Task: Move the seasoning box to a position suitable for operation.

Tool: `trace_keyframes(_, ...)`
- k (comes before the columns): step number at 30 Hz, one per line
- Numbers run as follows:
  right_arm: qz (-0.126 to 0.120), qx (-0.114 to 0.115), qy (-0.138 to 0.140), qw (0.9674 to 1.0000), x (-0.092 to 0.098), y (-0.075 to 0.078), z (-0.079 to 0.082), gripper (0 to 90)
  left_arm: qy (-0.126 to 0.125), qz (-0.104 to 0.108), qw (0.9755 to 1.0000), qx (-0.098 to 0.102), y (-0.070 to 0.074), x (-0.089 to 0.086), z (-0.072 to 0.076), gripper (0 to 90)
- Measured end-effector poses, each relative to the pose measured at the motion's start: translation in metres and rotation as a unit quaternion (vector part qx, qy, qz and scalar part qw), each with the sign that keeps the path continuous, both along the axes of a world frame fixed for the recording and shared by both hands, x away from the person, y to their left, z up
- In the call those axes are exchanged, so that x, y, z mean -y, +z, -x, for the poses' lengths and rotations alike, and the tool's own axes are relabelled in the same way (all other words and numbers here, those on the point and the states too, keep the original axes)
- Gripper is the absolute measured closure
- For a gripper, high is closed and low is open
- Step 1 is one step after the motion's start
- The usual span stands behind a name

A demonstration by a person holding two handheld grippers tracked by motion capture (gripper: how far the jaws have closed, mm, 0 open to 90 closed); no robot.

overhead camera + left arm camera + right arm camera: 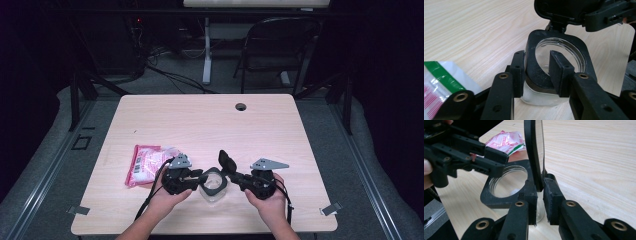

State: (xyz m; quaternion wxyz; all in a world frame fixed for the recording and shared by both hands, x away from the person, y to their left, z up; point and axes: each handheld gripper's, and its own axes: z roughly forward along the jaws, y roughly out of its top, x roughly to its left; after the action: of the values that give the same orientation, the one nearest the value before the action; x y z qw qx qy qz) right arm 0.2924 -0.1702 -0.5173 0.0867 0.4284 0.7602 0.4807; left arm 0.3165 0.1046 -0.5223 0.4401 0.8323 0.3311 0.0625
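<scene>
One clear jar [213,186], near desk edge | rigid, slippery, breakable | your left gripper [537,72] clamps black collar [576,43]; right gripper [539,197] pinches upright lid [534,152] | grip collar, never glass.

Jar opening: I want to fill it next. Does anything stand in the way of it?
Partly. The flip lid stands upright, held by the right gripper, off the opening. But one finger of the left gripper reaches down inside the jar's black rim, and that gripper sits between jar and pink packet.

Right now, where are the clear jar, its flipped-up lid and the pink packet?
clear jar [541,98]: left gripper view, lower glass wall.
flipped-up lid [533,150]: right gripper view, black rim edge.
pink packet [145,165]: high view, packet's middle.
</scene>
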Motion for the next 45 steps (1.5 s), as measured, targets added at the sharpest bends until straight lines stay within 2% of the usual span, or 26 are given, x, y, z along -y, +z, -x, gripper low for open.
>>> trace_keyframes(6, -0.003, -0.003, 0.002, 1.0, -0.003, -0.001, -0.007, 81.9, 0.009, 0.008, 0.9999, 0.008, 0.003, -0.01, 0.002, 60.0)
trace_keyframes(11, -0.006, -0.003, 0.004, 1.0, -0.004, -0.003, -0.011, 81.5, 0.022, 0.01, 0.9996, 0.011, 0.007, -0.02, 0.001, 59.5)
trace_keyframes(12, -0.004, -0.003, 0.006, 1.0, -0.004, -0.003, -0.011, 81.3, 0.031, 0.008, 0.9993, 0.017, 0.008, -0.021, 0.001, 59.4)
trace_keyframes(17, -0.003, -0.006, 0.009, 0.9999, -0.005, -0.003, -0.013, 76.2, 0.037, 0.026, 0.9989, 0.012, 0.015, -0.036, -0.002, 59.3)
trace_keyframes(22, 0.001, -0.007, 0.018, 0.9998, -0.008, -0.004, -0.013, 68.4, 0.064, 0.04, 0.997, 0.018, 0.025, -0.055, -0.008, 57.4)
trace_keyframes(25, 0.012, -0.007, 0.021, 0.9997, -0.008, -0.004, -0.013, 63.4, 0.08, 0.038, 0.996, 0.018, 0.029, -0.067, -0.012, 54.8)
trace_keyframes(29, 0.011, -0.004, 0.018, 0.9998, -0.007, -0.005, -0.013, 60.4, 0.104, 0.043, 0.9932, 0.028, 0.032, -0.082, -0.015, 51.7)
trace_keyframes(34, 0.012, -0.003, 0.016, 0.9998, -0.007, -0.004, -0.013, 58.5, 0.126, 0.04, 0.9906, 0.035, 0.033, -0.093, -0.017, 49.1)
trace_keyframes(35, 0.012, -0.003, 0.016, 0.9998, -0.007, -0.005, -0.013, 58.0, 0.127, 0.033, 0.9906, 0.039, 0.033, -0.093, -0.018, 48.2)
trace_keyframes(40, 0.013, -0.001, 0.017, 0.9998, -0.008, -0.005, -0.013, 57.4, 0.118, -0.004, 0.9924, 0.032, 0.022, -0.084, -0.02, 44.5)
trace_keyframes(42, 0.012, 0.0, 0.016, 0.9998, -0.007, -0.005, -0.013, 57.0, 0.114, -0.012, 0.9929, 0.03, 0.016, -0.079, -0.02, 44.3)
trace_keyframes(45, 0.011, 0.0, 0.012, 0.9999, -0.007, -0.005, -0.013, 56.9, 0.103, -0.013, 0.9945, 0.015, 0.008, -0.073, -0.021, 49.0)
